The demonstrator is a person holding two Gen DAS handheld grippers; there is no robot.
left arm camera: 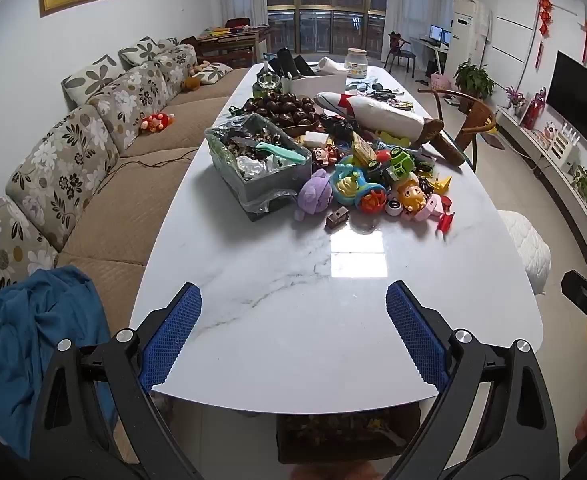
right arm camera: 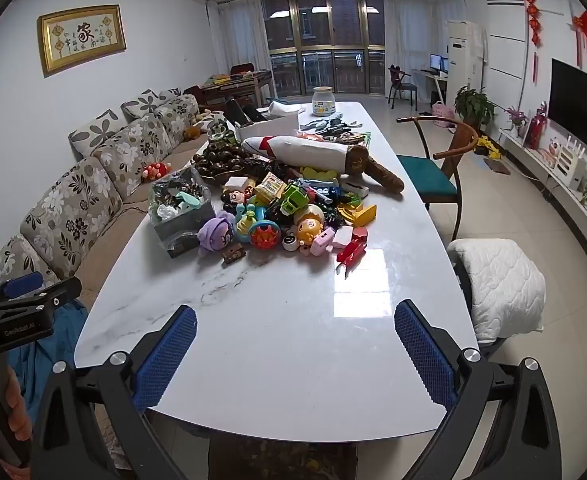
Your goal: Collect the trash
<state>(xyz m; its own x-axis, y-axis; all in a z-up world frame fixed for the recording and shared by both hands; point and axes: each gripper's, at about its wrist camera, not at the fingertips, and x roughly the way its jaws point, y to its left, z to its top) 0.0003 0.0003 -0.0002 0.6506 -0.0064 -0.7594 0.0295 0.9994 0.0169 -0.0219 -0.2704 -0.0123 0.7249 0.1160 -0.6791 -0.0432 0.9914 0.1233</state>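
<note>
A grey bin lined with clear plastic (left arm camera: 261, 168) (right arm camera: 183, 216) stands on the white marble table (left arm camera: 293, 300) (right arm camera: 293, 320), filled with shells and scraps, with a teal-handled tool lying on top. A heap of small toys (left arm camera: 381, 184) (right arm camera: 293, 216) lies right of it. My left gripper (left arm camera: 293, 332) is open and empty above the table's near end. My right gripper (right arm camera: 295, 348) is open and empty there too. The left gripper's body shows at the left edge of the right wrist view (right arm camera: 17, 312).
A pile of dark chestnuts (left arm camera: 281, 108), a long white pillow (left arm camera: 373, 114) and a white jar (left arm camera: 356, 62) lie farther back. A floral sofa (left arm camera: 73, 168) runs along the left, a wooden chair (right arm camera: 441, 172) and padded stool (right arm camera: 497, 284) on the right. A blue cloth (left arm camera: 37, 344) hangs near left.
</note>
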